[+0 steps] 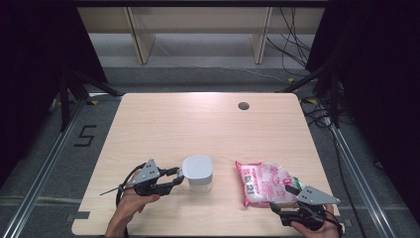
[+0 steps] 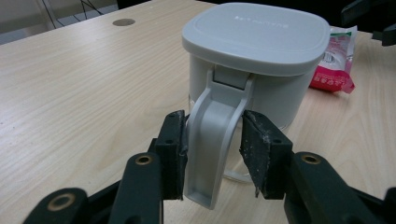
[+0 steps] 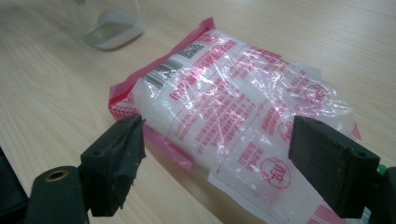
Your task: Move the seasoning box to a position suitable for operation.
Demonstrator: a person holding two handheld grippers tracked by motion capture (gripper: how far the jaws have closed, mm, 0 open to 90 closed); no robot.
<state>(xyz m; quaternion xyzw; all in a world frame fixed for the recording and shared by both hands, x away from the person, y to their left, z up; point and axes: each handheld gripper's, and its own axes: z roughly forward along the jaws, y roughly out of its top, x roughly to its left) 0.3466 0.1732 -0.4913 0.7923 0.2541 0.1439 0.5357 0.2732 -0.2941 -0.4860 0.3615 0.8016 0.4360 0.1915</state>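
Note:
A white lidded container [image 1: 198,171] stands near the table's front, its curved handle [image 2: 215,154] turned toward my left gripper [image 1: 179,177]. In the left gripper view the jaws of that gripper [image 2: 212,121] flank the handle: the left pad rests against it and the right pad stands a little off, so the gripper is open. To the right lies a pink-and-clear printed bag [image 1: 265,182] of white contents. My right gripper [image 1: 281,197] sits at the bag's near end, wide open, and its view shows the bag [image 3: 233,102] between the spread jaws [image 3: 219,128], untouched.
The wooden table [image 1: 198,124] has a round cable hole [image 1: 243,105] at the back right. The container's lower part [image 3: 112,30] shows at the upper left of the right gripper view. The bag [image 2: 336,65] lies behind the container in the left gripper view.

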